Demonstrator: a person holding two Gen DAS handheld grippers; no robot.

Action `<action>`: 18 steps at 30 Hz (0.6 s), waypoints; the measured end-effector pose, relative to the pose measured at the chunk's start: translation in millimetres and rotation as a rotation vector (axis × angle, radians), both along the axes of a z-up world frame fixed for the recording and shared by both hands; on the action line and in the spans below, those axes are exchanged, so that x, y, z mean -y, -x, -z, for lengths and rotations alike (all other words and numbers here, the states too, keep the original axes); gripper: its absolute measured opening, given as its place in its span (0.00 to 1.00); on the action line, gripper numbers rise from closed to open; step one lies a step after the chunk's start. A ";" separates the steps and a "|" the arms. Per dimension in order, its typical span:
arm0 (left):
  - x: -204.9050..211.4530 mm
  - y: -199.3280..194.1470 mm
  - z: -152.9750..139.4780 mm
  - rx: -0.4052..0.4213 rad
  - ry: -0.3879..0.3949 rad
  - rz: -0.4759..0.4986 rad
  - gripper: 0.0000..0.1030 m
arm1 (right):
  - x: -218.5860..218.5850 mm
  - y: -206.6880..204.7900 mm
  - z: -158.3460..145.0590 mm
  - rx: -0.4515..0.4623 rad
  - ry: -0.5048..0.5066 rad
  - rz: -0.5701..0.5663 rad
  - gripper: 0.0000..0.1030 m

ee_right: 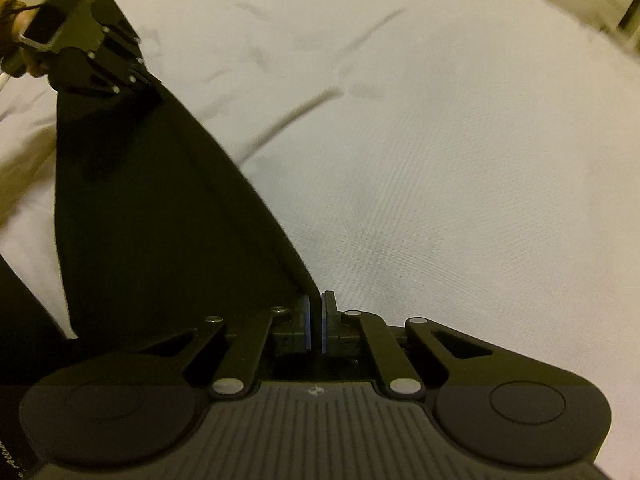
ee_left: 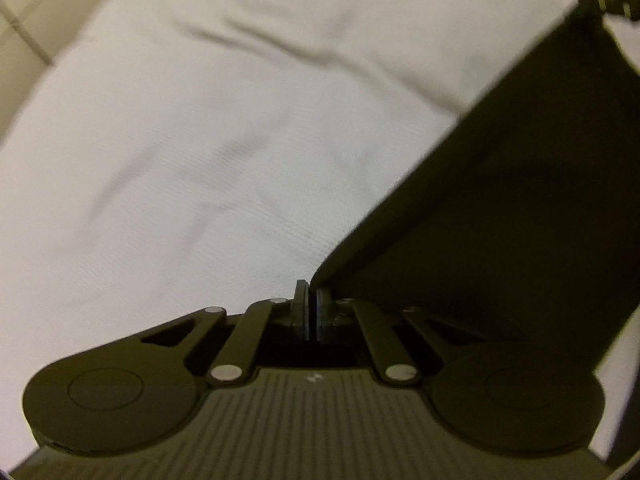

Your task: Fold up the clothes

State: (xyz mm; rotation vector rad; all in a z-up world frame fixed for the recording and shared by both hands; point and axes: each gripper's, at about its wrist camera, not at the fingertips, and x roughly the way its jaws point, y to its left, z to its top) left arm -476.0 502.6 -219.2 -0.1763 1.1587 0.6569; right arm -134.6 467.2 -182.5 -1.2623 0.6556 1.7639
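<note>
Both claws pinch one dark cloth (ee_right: 160, 208): the left claw (ee_left: 311, 300) and right claw (ee_right: 316, 308) each clamp an edge, stretching it above the white sheet (ee_right: 440, 160).

The garment (ee_left: 500, 184) is black, perhaps very dark green in this dim light. The sheet (ee_left: 200, 140) is plain white. The right gripper's pads (ee_right: 307, 326) are blue.
</note>
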 end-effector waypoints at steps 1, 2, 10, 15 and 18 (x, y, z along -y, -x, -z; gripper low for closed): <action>11.6 5.2 -13.8 0.026 -0.020 -0.027 0.01 | 11.4 3.4 -8.2 0.013 -0.032 0.002 0.02; 28.1 12.2 -29.7 0.050 -0.036 -0.051 0.01 | 27.5 8.0 -17.5 0.023 -0.067 0.004 0.02; 204.5 67.9 -98.0 0.117 0.040 -0.164 0.01 | 187.3 66.0 -68.9 0.070 -0.186 0.085 0.01; 286.0 90.4 -55.0 0.070 0.262 -0.245 0.05 | 293.1 103.7 -49.5 0.079 -0.060 0.165 0.04; 310.7 93.2 -32.1 0.042 0.352 -0.270 0.10 | 333.4 120.9 -8.5 0.130 0.070 0.213 0.29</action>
